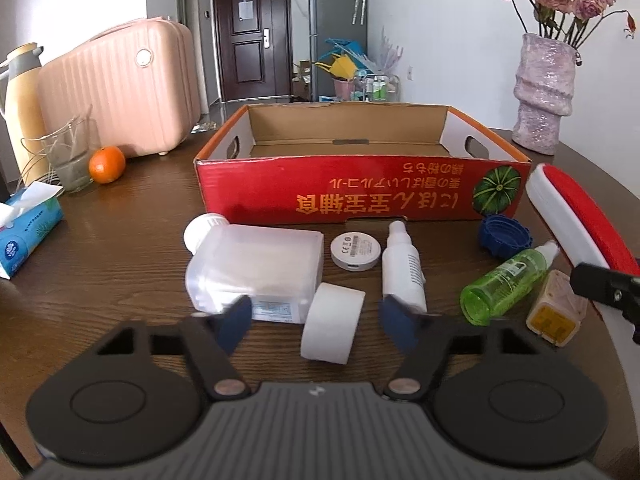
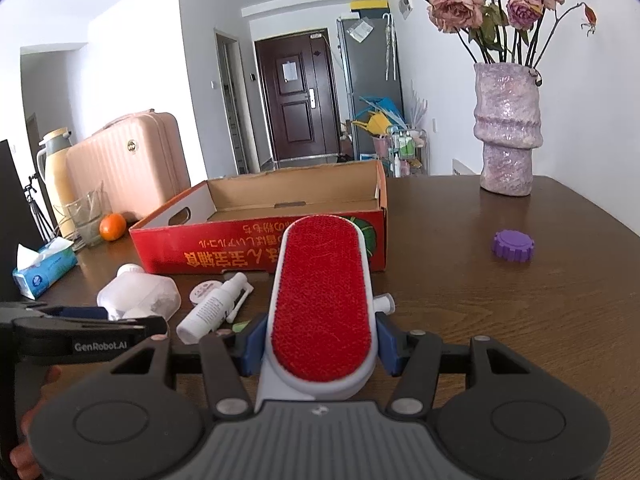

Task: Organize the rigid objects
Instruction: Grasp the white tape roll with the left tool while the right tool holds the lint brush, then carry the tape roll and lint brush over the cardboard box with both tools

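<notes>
An open red cardboard box stands mid-table. In front of it lie a translucent white bottle, a round white disc, a white spray bottle, a blue cap, a green bottle and a small beige box. A white roll stands between the fingers of my left gripper, which is open, its pads clear of the roll on both sides. My right gripper is shut on a red lint brush, held above the table right of the items. A purple cap lies far right.
On the left stand a pink suitcase, a thermos, a glass, an orange and a tissue pack. A purple vase with dried roses stands back right. The table's edge curves at right.
</notes>
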{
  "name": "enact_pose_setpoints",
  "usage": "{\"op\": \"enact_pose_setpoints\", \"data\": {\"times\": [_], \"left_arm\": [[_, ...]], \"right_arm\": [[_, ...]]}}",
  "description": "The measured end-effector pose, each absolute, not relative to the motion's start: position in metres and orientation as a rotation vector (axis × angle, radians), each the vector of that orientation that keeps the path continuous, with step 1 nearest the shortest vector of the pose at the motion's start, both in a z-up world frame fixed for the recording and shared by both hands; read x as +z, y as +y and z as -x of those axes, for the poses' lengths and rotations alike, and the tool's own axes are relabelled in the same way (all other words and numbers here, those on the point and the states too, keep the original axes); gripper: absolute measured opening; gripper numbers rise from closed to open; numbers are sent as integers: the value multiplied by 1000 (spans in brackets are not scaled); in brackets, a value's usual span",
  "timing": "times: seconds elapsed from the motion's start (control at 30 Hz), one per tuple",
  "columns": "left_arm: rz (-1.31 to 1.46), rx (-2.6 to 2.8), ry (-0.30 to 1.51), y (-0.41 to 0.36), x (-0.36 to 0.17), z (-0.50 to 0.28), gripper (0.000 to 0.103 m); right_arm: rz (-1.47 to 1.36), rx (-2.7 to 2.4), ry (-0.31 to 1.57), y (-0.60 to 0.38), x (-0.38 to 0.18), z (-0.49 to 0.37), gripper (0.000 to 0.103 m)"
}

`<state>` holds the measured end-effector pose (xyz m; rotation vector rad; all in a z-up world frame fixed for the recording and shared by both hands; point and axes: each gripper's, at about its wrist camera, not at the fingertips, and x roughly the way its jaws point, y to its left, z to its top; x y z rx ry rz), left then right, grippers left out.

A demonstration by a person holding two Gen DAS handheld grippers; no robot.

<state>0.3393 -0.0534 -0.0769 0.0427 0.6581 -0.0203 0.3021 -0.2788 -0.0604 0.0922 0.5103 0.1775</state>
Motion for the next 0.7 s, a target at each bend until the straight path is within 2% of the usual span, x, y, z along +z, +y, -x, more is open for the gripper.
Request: {"op": "enact_pose_setpoints", "data": {"times": [0.03, 0.07, 0.7], "left_arm": [[-36, -34, 669, -53, -78, -340, 31], [-23, -53, 683, -51, -79, -342, 27], [24, -4, 573, -34, -48, -283, 25]], "right_arm": [[-87, 177, 504, -278, -60, -301, 55], [-80, 176, 497, -277, -60, -300, 55], [-67, 228, 485, -264, -51, -290, 55]]}}
